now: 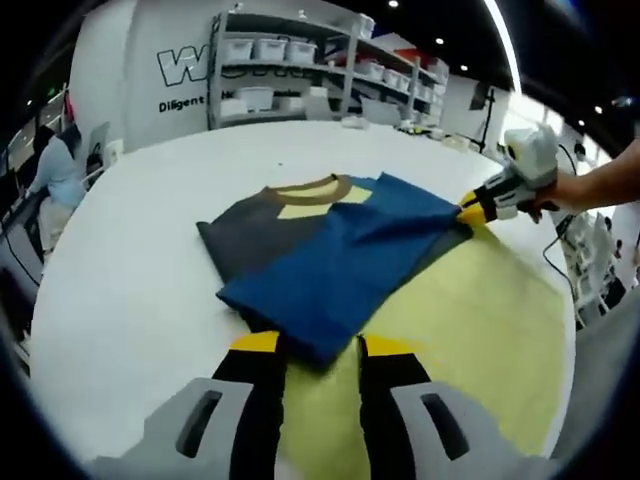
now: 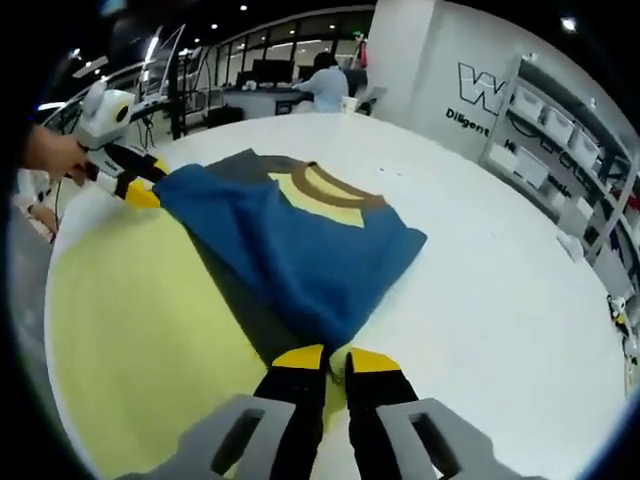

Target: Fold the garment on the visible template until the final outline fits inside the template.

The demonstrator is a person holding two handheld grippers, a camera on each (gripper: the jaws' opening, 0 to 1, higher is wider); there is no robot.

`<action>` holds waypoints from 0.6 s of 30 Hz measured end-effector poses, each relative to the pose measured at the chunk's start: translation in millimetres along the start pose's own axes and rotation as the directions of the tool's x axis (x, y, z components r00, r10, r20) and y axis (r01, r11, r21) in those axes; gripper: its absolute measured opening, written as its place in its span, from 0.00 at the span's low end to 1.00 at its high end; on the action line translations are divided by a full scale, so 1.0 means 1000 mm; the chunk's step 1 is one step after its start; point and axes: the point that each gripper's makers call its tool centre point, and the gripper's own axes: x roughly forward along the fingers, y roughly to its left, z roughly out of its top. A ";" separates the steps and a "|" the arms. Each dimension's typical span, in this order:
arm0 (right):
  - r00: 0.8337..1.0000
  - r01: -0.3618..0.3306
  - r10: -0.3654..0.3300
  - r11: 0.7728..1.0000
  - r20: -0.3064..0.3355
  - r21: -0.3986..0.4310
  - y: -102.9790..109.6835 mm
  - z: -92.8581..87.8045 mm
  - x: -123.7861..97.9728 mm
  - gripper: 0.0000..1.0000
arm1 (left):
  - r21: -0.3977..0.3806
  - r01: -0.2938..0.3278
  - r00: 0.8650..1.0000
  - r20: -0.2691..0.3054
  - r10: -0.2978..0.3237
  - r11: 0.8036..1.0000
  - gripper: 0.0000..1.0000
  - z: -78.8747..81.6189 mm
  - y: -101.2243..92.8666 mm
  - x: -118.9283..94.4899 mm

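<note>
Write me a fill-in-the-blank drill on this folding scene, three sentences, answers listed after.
1. The garment is mostly ____ with a brown collar.
2. The template under it is pale ____.
3. The right gripper has its jaws ____ on the garment's edge, as does the left gripper at another corner.

Missing words: blue; yellow; shut

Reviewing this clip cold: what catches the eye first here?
The blue garment, with its brown collar and dark grey side, lies partly folded on the white table, half over the pale yellow template. Each gripper pinches a corner of it: the left gripper at the near edge, the right gripper at the opposite corner.
</note>
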 end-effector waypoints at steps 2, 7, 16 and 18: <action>1.000 0.001 -0.001 0.999 0.004 0.041 -0.002 0.001 0.000 0.00 | -0.025 0.002 1.000 -0.001 -0.002 1.000 0.14 0.001 0.002 0.002; 0.999 0.025 -0.029 0.970 0.012 0.240 -0.011 -0.002 -0.002 0.00 | -0.022 -0.001 1.000 -0.005 0.000 1.000 0.01 0.005 0.003 0.004; 0.999 0.047 -0.051 0.932 0.003 0.360 -0.018 -0.017 -0.001 0.00 | 0.013 0.015 1.000 0.014 -0.015 1.000 0.00 0.017 -0.004 0.005; 0.998 0.061 -0.058 0.937 -0.019 0.345 -0.018 -0.022 -0.001 0.01 | -0.087 0.021 0.999 -0.040 -0.025 0.996 0.00 0.006 -0.010 0.004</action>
